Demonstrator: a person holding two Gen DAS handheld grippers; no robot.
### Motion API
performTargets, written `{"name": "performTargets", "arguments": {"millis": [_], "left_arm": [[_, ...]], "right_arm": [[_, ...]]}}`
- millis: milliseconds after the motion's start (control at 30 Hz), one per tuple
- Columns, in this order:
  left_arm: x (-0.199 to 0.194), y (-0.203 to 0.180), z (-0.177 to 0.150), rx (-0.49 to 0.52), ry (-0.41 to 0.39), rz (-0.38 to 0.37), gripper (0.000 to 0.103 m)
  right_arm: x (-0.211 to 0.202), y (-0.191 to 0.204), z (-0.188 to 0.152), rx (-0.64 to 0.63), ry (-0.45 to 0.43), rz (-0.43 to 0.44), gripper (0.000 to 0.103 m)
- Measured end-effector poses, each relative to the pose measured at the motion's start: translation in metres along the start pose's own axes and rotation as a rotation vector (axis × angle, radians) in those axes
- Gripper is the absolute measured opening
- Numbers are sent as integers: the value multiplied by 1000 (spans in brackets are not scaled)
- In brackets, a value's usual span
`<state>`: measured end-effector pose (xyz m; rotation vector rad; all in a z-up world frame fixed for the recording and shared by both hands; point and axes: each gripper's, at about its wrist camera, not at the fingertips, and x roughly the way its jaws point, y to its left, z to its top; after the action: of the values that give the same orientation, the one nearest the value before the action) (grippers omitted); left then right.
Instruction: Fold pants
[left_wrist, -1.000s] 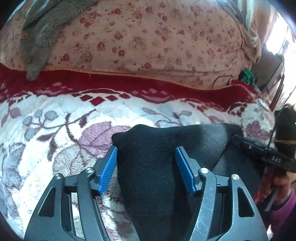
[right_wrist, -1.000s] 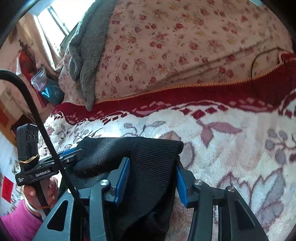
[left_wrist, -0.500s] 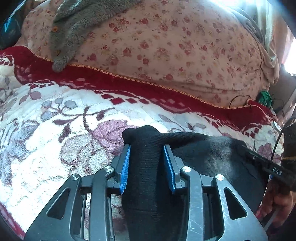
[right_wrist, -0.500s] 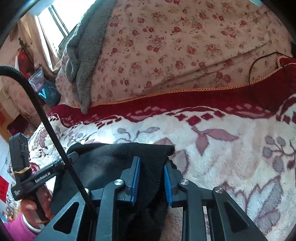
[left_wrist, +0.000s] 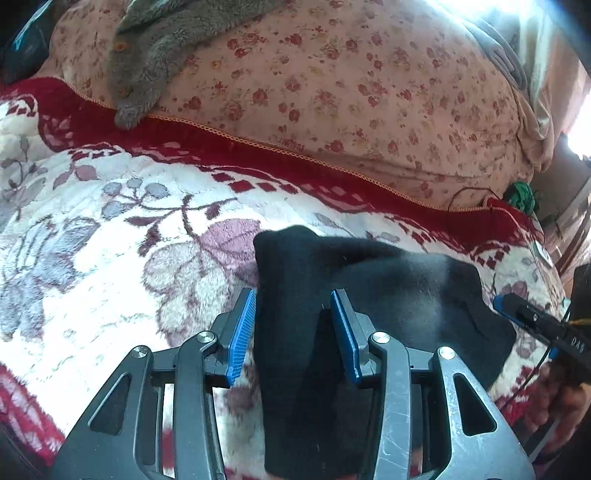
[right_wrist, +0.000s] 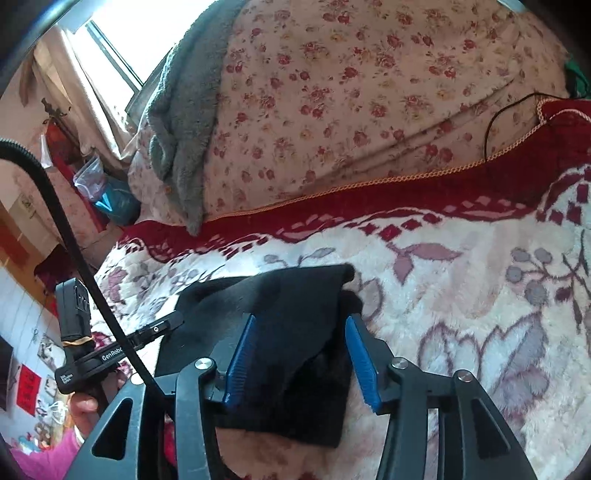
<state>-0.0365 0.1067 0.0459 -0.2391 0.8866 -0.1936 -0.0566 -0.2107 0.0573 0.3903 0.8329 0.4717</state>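
Note:
Black pants (left_wrist: 388, 291) lie folded in a thick bundle on a white floral blanket (left_wrist: 110, 258). My left gripper (left_wrist: 293, 321) is open, its blue pads either side of the bundle's left corner, with small gaps. In the right wrist view the pants (right_wrist: 295, 332) lie under my right gripper (right_wrist: 301, 347), which is open with its pads astride the right corner. The left pad (right_wrist: 240, 354) rests against the cloth. The right gripper's tip also shows in the left wrist view (left_wrist: 517, 310).
A big flowered quilt bundle (left_wrist: 351, 92) with a grey fleece garment (left_wrist: 166, 48) on it lies behind the red blanket border (left_wrist: 258, 155). A black cable (right_wrist: 495, 122) lies at the far right. A window and clutter stand to the left (right_wrist: 103, 66).
Both grippers were shut on the pants' corners half a second ago; now both have opened and let the folded edge rest on the bundle.

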Motion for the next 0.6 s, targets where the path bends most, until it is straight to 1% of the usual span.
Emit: {"name": "performTargets", "arguments": {"millis": [200, 333, 433, 500, 533, 567, 600], "left_arm": [[-15, -5, -11, 22, 2, 27, 41], [-21, -7, -16, 28, -3, 41, 41], [-23, -9, -18, 37, -7, 46, 41], [-25, -9, -18, 38, -10, 46, 41], [-25, -9, -19, 37, -9, 41, 41], [-25, -9, -19, 36, -7, 35, 41], [-25, -9, -19, 35, -4, 27, 41]], "right_arm": [[-2, 6, -8, 8, 13, 6, 50], [-9, 14, -11, -16, -4, -12, 51], [-14, 17, -10, -20, -16, -5, 51], [-17, 17, -10, -21, -23, 5, 55], [-17, 17, -11, -19, -20, 8, 62], [-17, 16, -12, -16, -13, 11, 65], [-16, 14, -13, -11, -7, 17, 65]]}}
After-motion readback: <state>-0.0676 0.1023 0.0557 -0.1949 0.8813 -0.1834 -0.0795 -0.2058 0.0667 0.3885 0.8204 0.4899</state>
